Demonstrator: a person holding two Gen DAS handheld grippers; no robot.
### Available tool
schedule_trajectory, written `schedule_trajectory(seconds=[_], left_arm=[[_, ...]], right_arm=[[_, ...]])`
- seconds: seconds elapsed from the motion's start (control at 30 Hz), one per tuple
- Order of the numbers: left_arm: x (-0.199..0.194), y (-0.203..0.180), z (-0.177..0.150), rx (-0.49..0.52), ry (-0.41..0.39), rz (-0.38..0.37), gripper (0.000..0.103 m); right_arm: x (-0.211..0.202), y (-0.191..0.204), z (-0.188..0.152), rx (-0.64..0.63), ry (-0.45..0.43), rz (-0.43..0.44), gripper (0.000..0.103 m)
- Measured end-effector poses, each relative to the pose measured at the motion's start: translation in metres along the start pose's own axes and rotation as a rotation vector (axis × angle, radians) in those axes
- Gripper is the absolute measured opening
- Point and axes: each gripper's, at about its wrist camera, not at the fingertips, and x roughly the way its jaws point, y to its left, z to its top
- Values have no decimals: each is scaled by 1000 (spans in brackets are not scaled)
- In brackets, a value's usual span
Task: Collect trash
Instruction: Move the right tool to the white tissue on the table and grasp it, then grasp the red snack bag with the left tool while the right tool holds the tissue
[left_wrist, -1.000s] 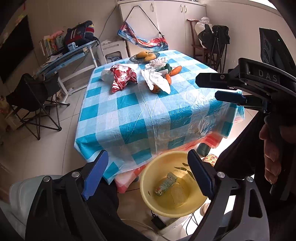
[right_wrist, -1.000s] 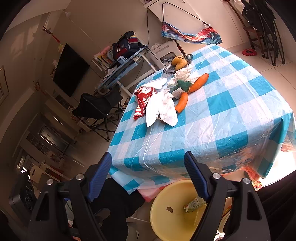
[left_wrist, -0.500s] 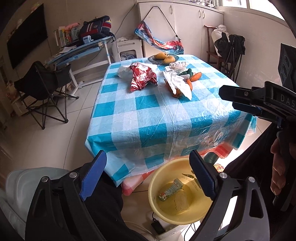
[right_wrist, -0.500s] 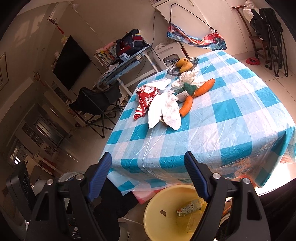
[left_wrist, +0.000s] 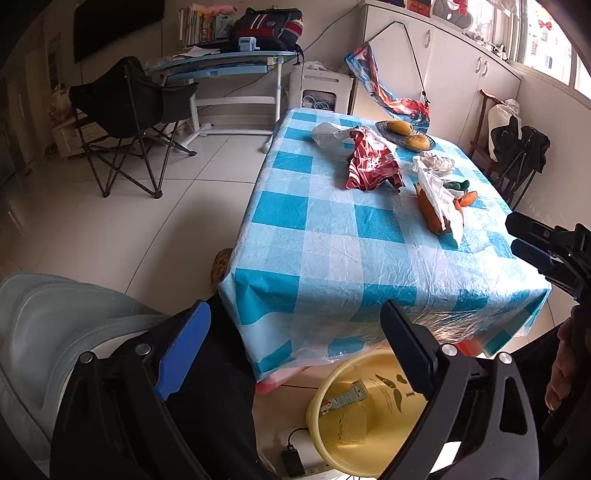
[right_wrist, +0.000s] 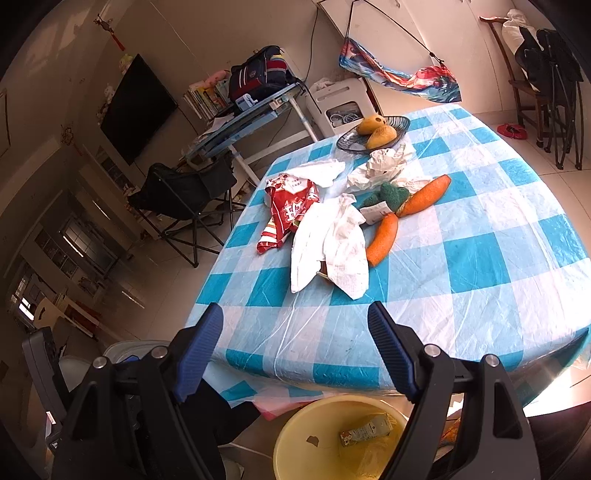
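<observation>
Counter (right_wrist: 480, 258): two carrots (right_wrist: 384, 240), two mangoes (right_wrist: 382, 134), one red wrapper (right_wrist: 288, 210). One carton (right_wrist: 365, 430) in yellow basin (right_wrist: 295, 443) below. Left hand-held gripper (left_wrist: 295, 354) opening, empty; right hand-held gripper (right_wrist: 295, 354) open, empty.

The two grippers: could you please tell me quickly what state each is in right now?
Left gripper: jaws opening, nothing between them.
Right gripper: open, holding nothing.
</observation>
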Motion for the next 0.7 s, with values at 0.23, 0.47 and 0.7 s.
schedule_trajectory(seconds=[0.23, 0.47, 0.7], left_arm=[[12, 4, 5, -19, 11, 4, 90], [22, 8, 17, -41, 9, 6, 91], [37, 9, 38, -67, 3, -2, 91]], right_arm=[[43, 3, 30, -42, 49, -38, 77], [95, -11, 47, -47, 141, -117, 76], [109, -21, 52, -44, 174, -94, 33]])
